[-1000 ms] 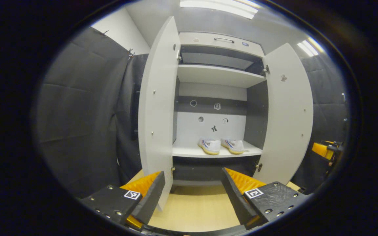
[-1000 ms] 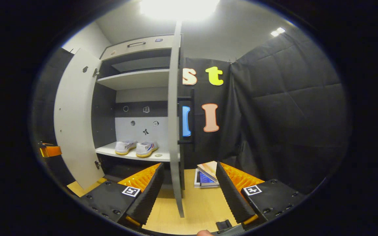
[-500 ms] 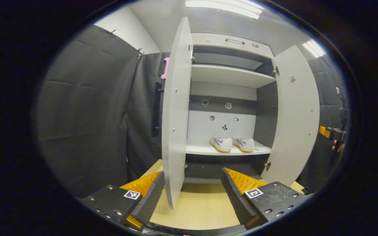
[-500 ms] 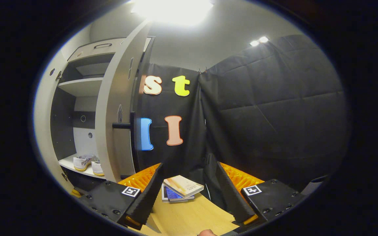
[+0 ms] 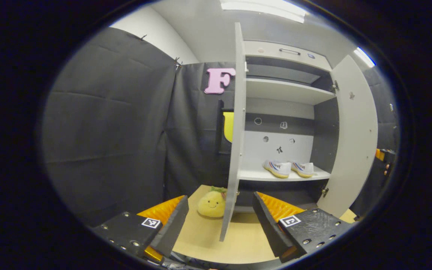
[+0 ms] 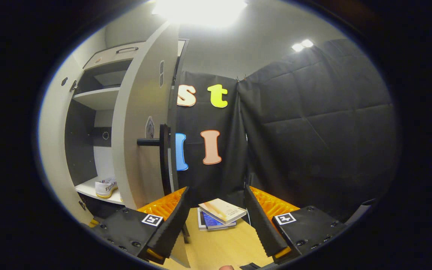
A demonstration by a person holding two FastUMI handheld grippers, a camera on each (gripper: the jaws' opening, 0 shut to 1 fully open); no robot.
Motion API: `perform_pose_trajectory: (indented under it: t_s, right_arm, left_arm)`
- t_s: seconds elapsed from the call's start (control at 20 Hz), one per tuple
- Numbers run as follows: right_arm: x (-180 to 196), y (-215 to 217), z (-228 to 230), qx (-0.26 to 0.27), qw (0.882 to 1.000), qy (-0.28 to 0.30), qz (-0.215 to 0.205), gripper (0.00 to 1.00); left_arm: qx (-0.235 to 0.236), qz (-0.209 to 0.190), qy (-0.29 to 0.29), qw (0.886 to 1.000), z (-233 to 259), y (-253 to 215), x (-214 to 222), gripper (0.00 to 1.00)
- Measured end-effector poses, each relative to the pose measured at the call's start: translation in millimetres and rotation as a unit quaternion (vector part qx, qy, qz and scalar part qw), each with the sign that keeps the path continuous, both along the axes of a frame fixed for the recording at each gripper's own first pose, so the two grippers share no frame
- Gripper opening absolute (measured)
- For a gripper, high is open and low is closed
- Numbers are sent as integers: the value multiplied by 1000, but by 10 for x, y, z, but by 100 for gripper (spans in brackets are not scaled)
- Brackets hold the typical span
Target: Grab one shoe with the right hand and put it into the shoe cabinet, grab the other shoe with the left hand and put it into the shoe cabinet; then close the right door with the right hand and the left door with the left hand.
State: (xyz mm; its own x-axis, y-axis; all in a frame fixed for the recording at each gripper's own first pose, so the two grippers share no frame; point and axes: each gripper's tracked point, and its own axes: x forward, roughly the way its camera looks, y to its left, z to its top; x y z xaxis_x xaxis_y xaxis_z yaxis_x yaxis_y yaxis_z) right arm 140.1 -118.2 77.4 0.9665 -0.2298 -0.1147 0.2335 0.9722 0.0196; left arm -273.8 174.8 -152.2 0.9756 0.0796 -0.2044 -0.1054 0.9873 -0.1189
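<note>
Since both shoes (image 5: 288, 169) already sit side by side on the cabinet's lower shelf (image 5: 255, 174), your two sets of jaws hang open and empty, each flanking a door's outer face: right door (image 6: 141, 123) probably first.

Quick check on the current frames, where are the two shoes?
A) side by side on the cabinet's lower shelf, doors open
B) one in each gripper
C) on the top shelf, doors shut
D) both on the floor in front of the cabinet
A: the left gripper view shows the two shoes side by side on the lower shelf of the cabinet, with the left door and right door both open.
</note>
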Motion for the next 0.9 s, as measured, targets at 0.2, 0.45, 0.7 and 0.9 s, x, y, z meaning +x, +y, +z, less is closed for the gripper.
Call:
perform_pose_trajectory:
  t_s: [0.2,0.45,0.7,0.9]
  right_arm:
    - [-10,370,-16,15,999,1,37,92]
    - [95,768,-36,31,996,-1,79,87]
    - [213,1161,-51,35,992,2,124,89]
    - [196,1189,-28,31,991,-7,130,96]
  left_arm:
    - [0,10,4,1000,-37,119,-45,89]
    - [4,23,7,1000,-57,282,-154,98]
    - [1,44,5,999,-43,535,-135,100]
    - [14,58,3,998,-12,771,133,98]
